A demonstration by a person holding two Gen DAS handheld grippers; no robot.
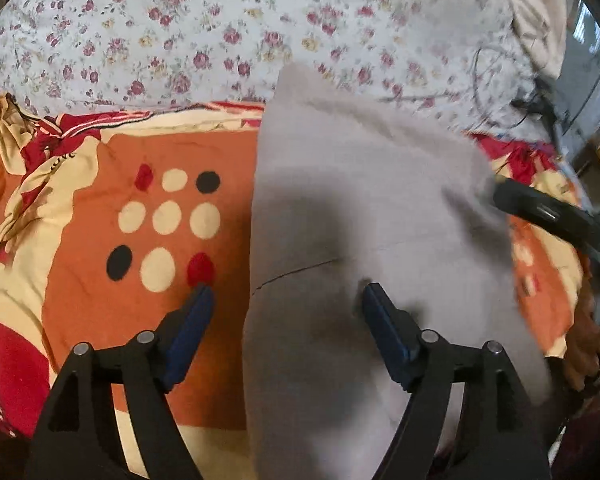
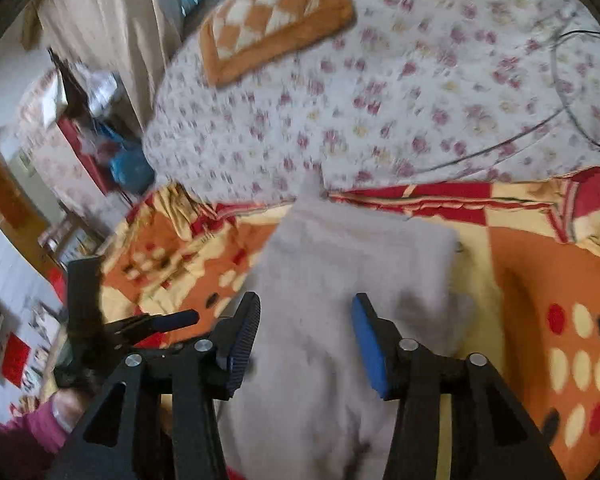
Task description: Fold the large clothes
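A large light grey garment [image 1: 364, 216] lies lengthwise on an orange, red and cream patterned blanket [image 1: 100, 240]. It also shows in the right wrist view [image 2: 352, 264]. My left gripper [image 1: 286, 296] is open above the garment's left edge, one finger over the blanket, one over the cloth. My right gripper [image 2: 306, 312] is open and empty above the garment's near part. The right gripper shows as a dark blurred shape at the garment's right edge in the left wrist view [image 1: 540, 208]. The left gripper shows at the left of the right wrist view [image 2: 172, 320].
A white floral sheet [image 1: 260, 28] covers the bed beyond the blanket [image 2: 540, 280]. An orange checked cushion [image 2: 276, 12] lies at the far side. Thin cables [image 2: 560, 92] cross the sheet at right. Curtains [image 2: 112, 32] and cluttered furniture stand at the left.
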